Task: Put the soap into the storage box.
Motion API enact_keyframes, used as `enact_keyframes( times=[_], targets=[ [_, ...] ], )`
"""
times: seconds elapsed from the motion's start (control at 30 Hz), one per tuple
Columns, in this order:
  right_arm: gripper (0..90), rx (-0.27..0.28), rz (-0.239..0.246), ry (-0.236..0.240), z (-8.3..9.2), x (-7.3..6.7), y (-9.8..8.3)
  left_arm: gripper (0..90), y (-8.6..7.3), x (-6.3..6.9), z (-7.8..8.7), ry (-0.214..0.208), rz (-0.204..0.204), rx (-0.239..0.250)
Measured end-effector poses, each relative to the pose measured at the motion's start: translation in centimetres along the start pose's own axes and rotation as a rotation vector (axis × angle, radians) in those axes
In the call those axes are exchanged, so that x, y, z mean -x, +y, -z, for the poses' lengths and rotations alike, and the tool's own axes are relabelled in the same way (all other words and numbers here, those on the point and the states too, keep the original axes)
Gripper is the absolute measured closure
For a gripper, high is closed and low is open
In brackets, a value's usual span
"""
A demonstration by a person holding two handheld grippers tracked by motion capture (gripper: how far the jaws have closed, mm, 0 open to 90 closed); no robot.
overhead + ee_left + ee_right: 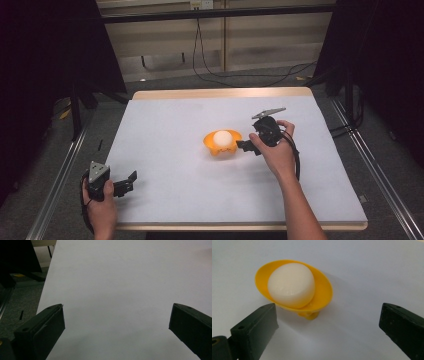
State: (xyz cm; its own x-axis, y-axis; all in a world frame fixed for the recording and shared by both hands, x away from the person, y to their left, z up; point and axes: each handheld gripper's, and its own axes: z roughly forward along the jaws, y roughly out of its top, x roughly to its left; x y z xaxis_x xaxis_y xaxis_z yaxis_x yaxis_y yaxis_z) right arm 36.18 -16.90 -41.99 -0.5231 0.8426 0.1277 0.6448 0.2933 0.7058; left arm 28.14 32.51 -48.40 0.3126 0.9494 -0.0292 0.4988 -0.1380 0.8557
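Near the table's [165, 125] middle, the right gripper [328, 320] gapes empty beside the yellow dish [322, 297]; left gripper [131, 181] likewise wide, near-left edge.

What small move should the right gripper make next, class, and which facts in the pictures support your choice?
Probably a short advance toward the yellow dish so its near rim comes between the open jaws. The right gripper sits just beside the dish, jaws wide apart and holding nothing, with the white round piece resting inside the dish. The left gripper waits open over bare table far off.

no readable text, labels or numbers anywhere
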Motion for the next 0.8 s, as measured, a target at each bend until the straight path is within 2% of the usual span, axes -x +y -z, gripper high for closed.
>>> enact_keyframes(
  times=[0.8],
  targets=[
    [0.9, 0.024, -0.073, -0.044, 3.4, 3.3, -5.5, 0.0, 0.0, 0.0, 0.0, 0.000, 0.002, -0.002]
  ],
)
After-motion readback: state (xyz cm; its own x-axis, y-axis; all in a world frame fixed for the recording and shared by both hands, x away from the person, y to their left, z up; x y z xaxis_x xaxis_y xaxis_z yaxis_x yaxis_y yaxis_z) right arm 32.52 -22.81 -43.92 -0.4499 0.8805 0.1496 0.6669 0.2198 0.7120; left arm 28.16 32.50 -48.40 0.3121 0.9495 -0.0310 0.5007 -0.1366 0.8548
